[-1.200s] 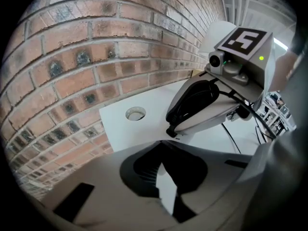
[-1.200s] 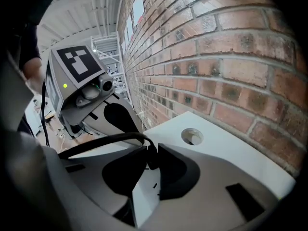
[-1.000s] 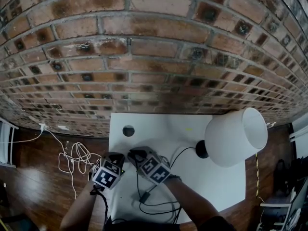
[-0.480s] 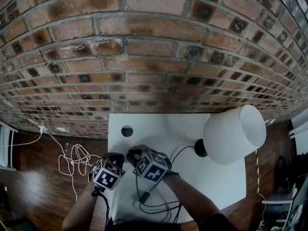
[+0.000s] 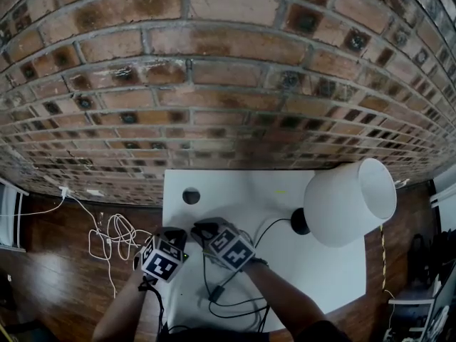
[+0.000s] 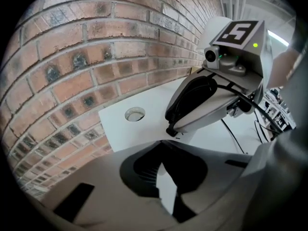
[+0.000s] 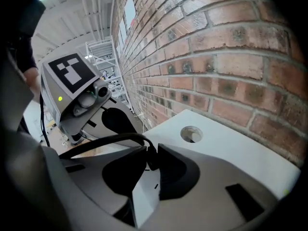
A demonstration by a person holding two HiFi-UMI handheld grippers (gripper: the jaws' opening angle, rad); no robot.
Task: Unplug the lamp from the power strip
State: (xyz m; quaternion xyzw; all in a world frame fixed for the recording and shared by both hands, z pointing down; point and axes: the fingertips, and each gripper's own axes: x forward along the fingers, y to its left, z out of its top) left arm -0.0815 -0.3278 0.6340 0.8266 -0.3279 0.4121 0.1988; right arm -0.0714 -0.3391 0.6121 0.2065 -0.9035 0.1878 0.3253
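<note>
The right gripper [image 7: 149, 160] is clamped on the black plug [image 7: 151, 157] of the lamp [image 5: 349, 201], which meets the white power strip [image 7: 143, 196] directly under its jaws. Just beside it, the left gripper [image 6: 166, 177] appears to pinch that power strip. Ahead of both, the white table [image 5: 235, 184] has a round hole [image 5: 191, 196] and ends at a brick wall [image 5: 214, 84]. The lamp stands off to the right gripper's right. Loose white cables [image 5: 114, 237] lie on the wooden floor [image 5: 50, 269] to the left gripper's left.

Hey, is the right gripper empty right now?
No, the right gripper has its jaws closed on a black plug, whose black cord arcs away from them.
</note>
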